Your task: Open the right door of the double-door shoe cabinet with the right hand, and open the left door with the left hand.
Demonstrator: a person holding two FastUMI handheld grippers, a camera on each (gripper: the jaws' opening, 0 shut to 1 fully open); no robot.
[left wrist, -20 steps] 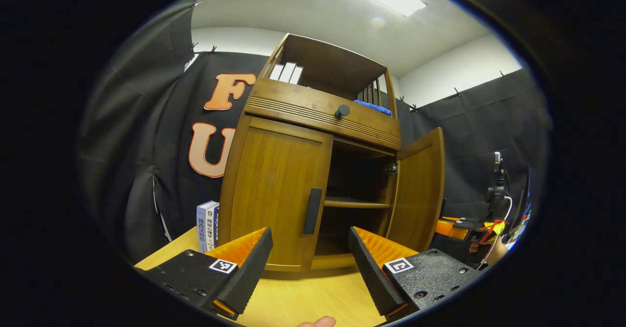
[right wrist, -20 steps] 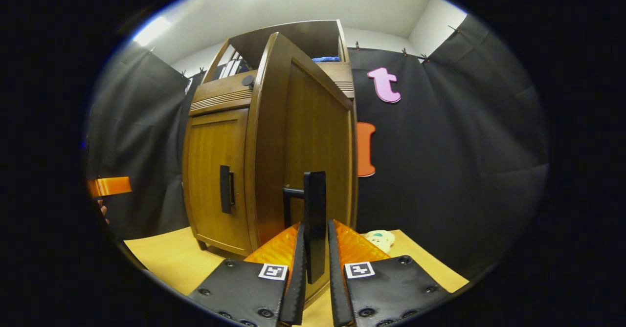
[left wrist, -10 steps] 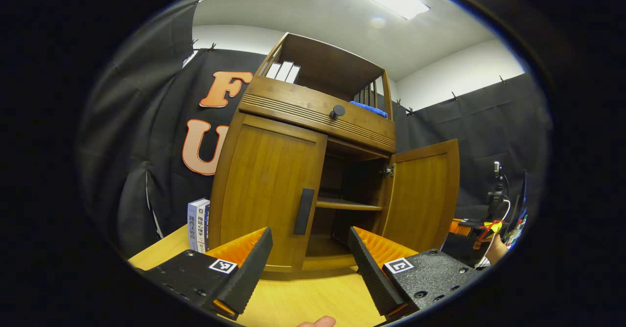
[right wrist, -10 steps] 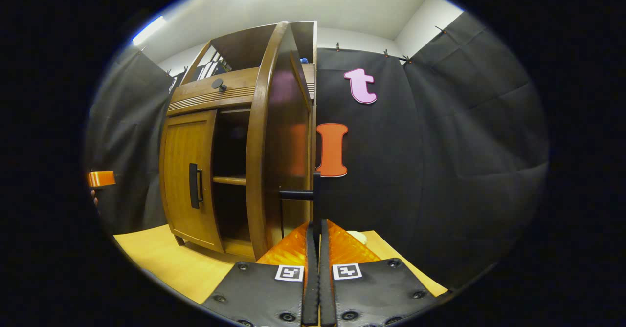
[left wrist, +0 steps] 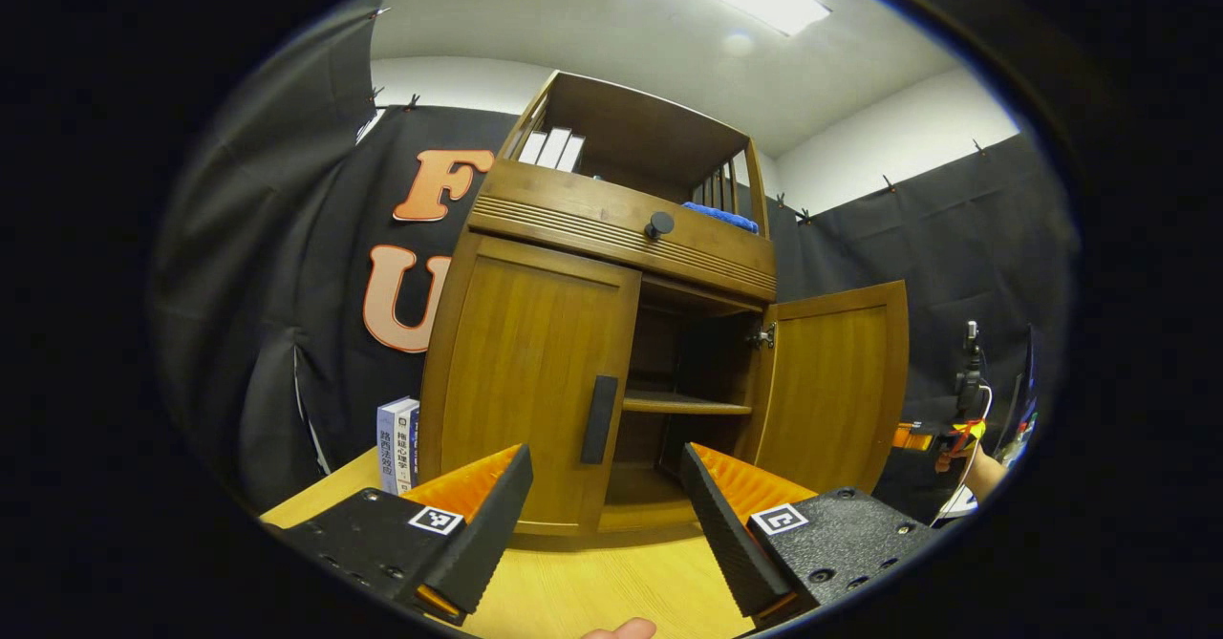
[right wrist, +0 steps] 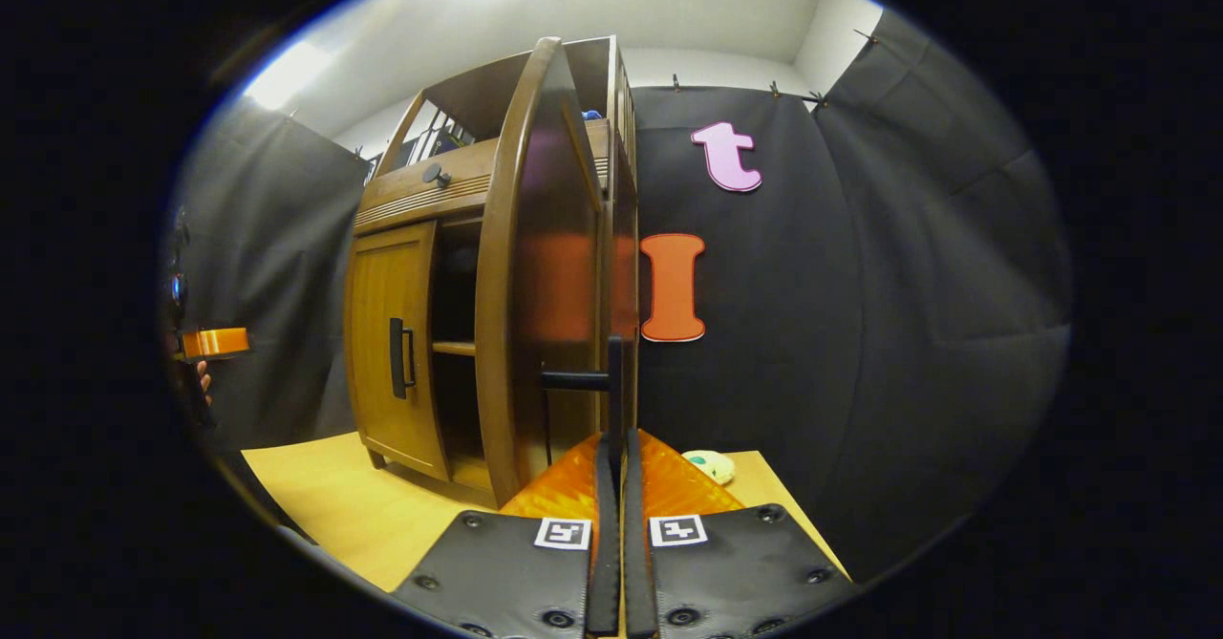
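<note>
A wooden double-door shoe cabinet [left wrist: 611,228] stands on a yellow table. In the left gripper view its left door [left wrist: 525,381] is closed, with a dark vertical handle [left wrist: 599,419], and its right door [left wrist: 831,381] stands swung wide open, showing shelves inside. My left gripper [left wrist: 607,486] is open, a short way in front of the left door's handle and not touching it. In the right gripper view my right gripper [right wrist: 615,448] is shut on the right door's dark handle [right wrist: 611,381], with the open right door [right wrist: 535,286] seen almost edge-on. The left door [right wrist: 387,343] shows beyond.
Books [left wrist: 396,443] stand upright left of the cabinet on the table [left wrist: 592,591]. A drawer with a round knob [left wrist: 658,225] sits above the doors, and an open top shelf holds a blue cloth [left wrist: 721,216]. A small pale object [right wrist: 709,465] lies on the table right of the cabinet.
The right door has swung from partly open to wide open, carried by my right gripper on its handle. My left gripper has stayed open, shifting only slightly before the left door.
</note>
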